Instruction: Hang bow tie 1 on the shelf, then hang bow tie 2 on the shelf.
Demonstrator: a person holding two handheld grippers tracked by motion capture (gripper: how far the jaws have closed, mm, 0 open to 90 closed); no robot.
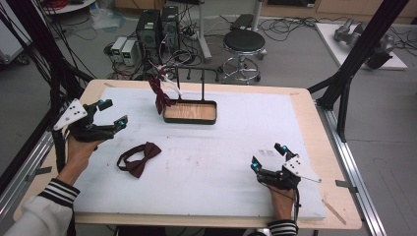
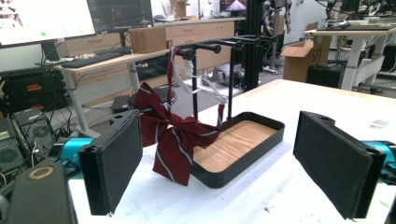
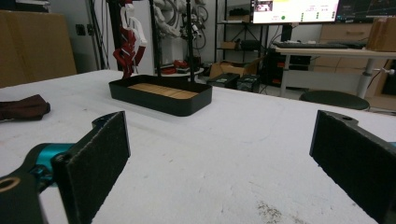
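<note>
A plain dark red bow tie (image 1: 139, 158) lies flat on the white mat (image 1: 221, 167), left of centre. A striped dark red bow tie (image 1: 160, 96) hangs from a white hanger (image 2: 201, 82) on the left end of a black rack (image 2: 219, 45). The rack rises from a black tray with a wooden floor (image 1: 190, 112). My left gripper (image 1: 113, 113) is held open above the mat's left edge, facing the striped bow tie (image 2: 175, 135) and the tray (image 2: 239, 135). My right gripper (image 1: 268, 156) rests open low over the mat at the front right, pointed at the tray (image 3: 159, 102).
A black frame post (image 1: 344, 83) stands at the table's right edge, with another at the far left. Beyond the table are a round stool (image 1: 244, 42) and computer towers (image 1: 157, 27) with cables on the floor.
</note>
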